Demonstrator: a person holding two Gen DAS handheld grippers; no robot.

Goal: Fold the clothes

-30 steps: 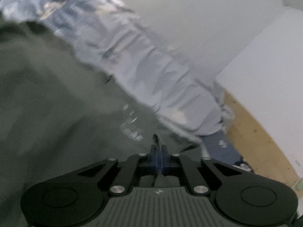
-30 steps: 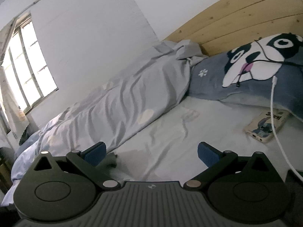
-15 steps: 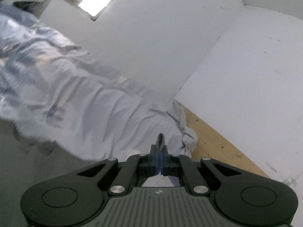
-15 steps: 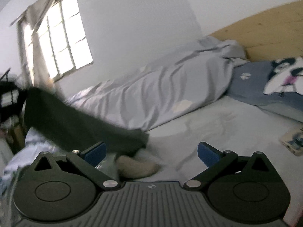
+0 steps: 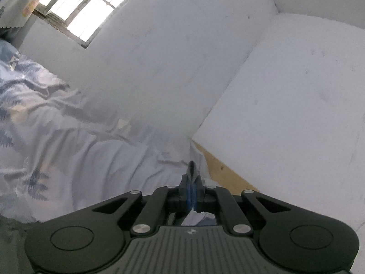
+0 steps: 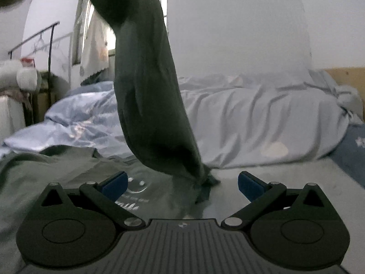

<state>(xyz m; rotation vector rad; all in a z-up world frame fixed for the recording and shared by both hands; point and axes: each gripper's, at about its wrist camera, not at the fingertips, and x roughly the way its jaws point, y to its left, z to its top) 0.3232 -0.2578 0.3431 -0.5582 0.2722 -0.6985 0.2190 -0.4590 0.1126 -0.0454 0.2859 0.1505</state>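
Print: white smiley face and illegible script on dark green cotton T-shirt [image 6: 146,105] | Shirt: partly hoisted, rest lying on bed sheet [image 6: 285,182] | Left gripper [image 5: 191,183]: jaws clenched on shirt edge, raised since earlier | Right gripper [image 6: 181,182]: jaws released, empty, swung toward shirt

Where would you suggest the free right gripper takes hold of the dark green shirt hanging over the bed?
Pinch the dark green shirt at its low trailing end by the mattress, approaching level from the front: it narrows there, directly before the open right gripper.
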